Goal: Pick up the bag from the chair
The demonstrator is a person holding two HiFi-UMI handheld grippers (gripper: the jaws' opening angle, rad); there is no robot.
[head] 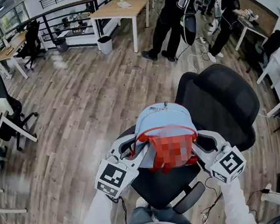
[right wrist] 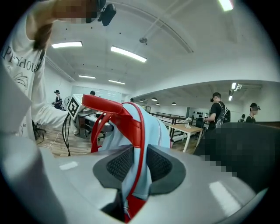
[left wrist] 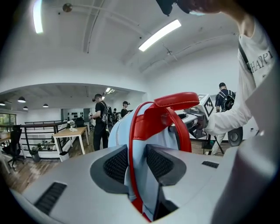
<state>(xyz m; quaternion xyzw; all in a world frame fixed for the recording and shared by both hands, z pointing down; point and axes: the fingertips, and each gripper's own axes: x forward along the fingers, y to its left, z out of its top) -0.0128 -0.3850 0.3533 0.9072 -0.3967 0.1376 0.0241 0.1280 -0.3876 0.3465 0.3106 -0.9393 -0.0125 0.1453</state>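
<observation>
A light blue bag (head: 163, 124) with red straps hangs in the air above the black office chair (head: 221, 103), clear of its seat (head: 160, 185). My left gripper (head: 134, 148) holds it from the left side and my right gripper (head: 198, 145) from the right. In the left gripper view the jaws are shut on a blue strap with red edging (left wrist: 136, 164), with the bag (left wrist: 127, 131) rising beyond it. Over in the right gripper view the jaws pinch the other red-edged strap (right wrist: 136, 164), the bag (right wrist: 151, 129) just past them. Each gripper's marker cube (head: 115, 176) (head: 229, 163) faces the head camera.
Wooden floor (head: 80, 122) surrounds the chair. Two people (head: 168, 18) stand at the back near a wooden table (head: 119, 9). Desks and another black chair (head: 6, 108) stand at the left. Cables (head: 213, 201) lie on the floor beside the chair base.
</observation>
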